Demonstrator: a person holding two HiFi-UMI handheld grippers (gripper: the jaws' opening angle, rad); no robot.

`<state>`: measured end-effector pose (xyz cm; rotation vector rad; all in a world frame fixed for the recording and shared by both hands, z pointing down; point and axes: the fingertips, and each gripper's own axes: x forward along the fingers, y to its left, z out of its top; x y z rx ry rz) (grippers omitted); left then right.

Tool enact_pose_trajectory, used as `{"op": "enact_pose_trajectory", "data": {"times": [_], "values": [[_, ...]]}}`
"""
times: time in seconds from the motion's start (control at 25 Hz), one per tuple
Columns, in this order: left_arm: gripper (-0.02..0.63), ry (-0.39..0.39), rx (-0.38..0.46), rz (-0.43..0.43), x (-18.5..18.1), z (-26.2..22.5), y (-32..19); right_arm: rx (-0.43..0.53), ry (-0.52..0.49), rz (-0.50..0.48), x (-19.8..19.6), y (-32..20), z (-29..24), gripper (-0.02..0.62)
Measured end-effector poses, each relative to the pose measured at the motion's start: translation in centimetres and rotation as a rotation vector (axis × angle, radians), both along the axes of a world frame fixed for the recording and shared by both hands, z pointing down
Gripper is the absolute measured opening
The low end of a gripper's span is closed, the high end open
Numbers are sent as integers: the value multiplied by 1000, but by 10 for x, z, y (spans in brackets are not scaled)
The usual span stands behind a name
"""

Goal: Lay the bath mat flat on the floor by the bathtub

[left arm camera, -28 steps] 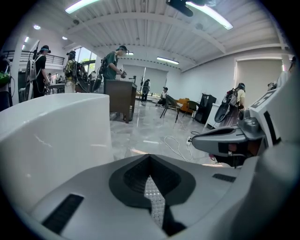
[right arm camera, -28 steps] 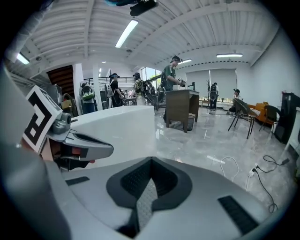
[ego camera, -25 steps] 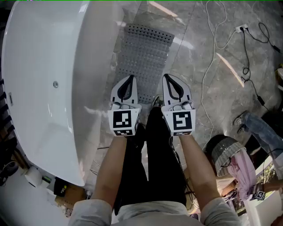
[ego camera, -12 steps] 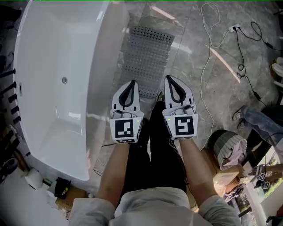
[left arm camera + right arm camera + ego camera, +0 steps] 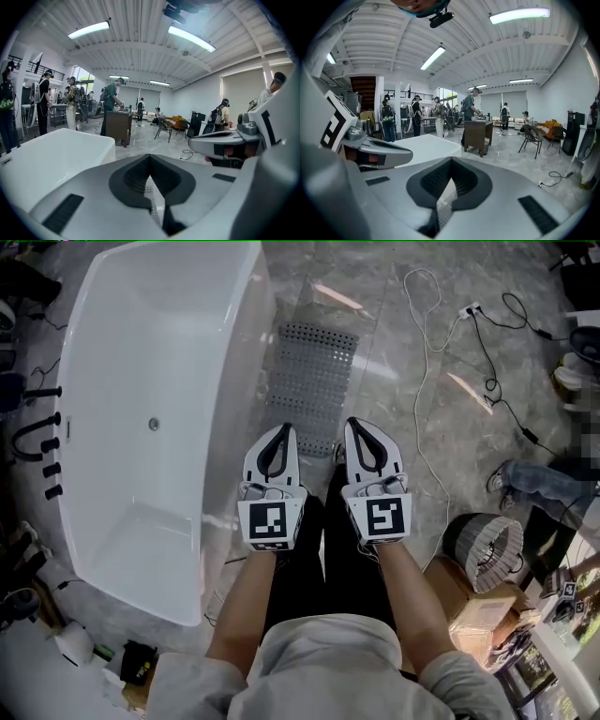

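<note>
Grey and full of small holes, one bath mat (image 5: 314,381) is seen spread flat on the floor (image 5: 412,446), just ahead of both claws and beside one white bathtub (image 5: 141,362). Two claws are counted: the left claw (image 5: 280,427) and the right claw (image 5: 355,423) are fully closed, with nothing held.

Two hand-held grippers, paired, both closed.

The left gripper (image 5: 279,429) and the right gripper (image 5: 357,424) are held out in front of the person, side by side and just apart. They are parallel, with tips pointing forward and slightly down. On each, the jaws meet at the tips. Left marker cube (image 5: 270,524) and right marker cube (image 5: 380,518) face upward at the wrist ends. The bare left forearm (image 5: 246,601) and right forearm (image 5: 410,601) angle inward.
</note>
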<state>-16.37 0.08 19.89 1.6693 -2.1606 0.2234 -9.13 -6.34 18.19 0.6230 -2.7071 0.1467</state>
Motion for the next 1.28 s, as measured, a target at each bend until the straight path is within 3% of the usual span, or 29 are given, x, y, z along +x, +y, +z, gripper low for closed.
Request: {"op": "enact_pose_trajectory", "data": {"times": [0.24,0.56,0.72,0.88,1.28], "values": [[11,-21,31,3,18,-37,8,16,-4,6,16,7,-37,6],[11,-60,43,-84,38,-88,37,31,-24,-75,45,30,-83,6],[11,-77,66,-146,61,-116,50,129,-81,-139,66,41,-118,6],[11,-81,100,-204,91,-144,60,137,-114,-169,90,51,-143,6],[11,-190,131,-200,193,-220,84,255,-151,-277,184,75,-220,6]]}}
